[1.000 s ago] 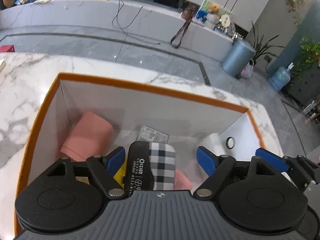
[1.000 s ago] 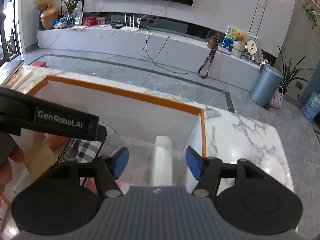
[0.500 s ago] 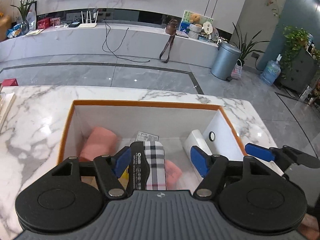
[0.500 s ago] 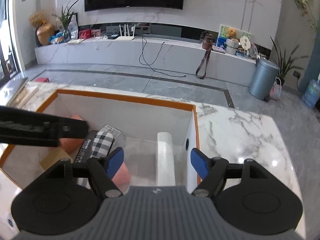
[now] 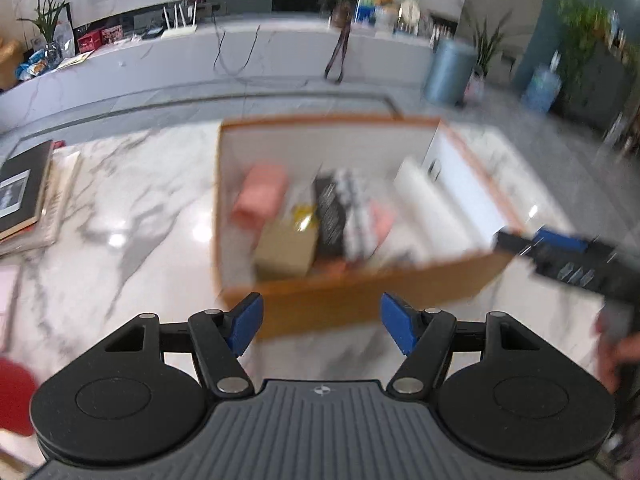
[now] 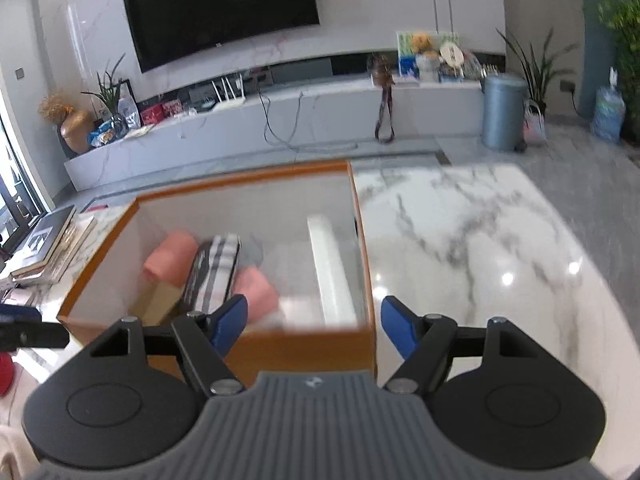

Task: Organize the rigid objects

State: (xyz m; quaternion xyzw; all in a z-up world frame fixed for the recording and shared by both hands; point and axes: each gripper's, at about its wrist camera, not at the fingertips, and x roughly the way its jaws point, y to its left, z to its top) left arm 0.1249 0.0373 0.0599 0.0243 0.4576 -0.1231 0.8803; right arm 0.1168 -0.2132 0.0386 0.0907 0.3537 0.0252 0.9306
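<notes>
An orange-edged box [image 5: 360,292] with white inner walls stands on the marble table [image 5: 132,216]. Inside lie pink rolls [image 5: 262,196], a black case with a checked side [image 5: 344,216], a tan carton [image 5: 286,252] and a long white roll [image 5: 432,208]. My left gripper [image 5: 322,322] hovers open before the box's near wall, with nothing between its blue pads. My right gripper [image 6: 313,322] is open too, over the box's [image 6: 304,344] near right corner, and holds nothing. The case [image 6: 214,272] and white roll [image 6: 330,268] show ahead of it. The picture is blurred by motion.
A stack of books [image 5: 24,196] lies at the table's left edge. A red object [image 5: 12,384] sits near the front left. The right gripper's body [image 5: 568,256] and a hand [image 5: 616,352] reach in from the right. Bare marble [image 6: 480,260] stretches right of the box.
Both grippers have drawn back from above the box's inside to its near side, and the whole box now lies ahead of them. The things in the box stayed where they were.
</notes>
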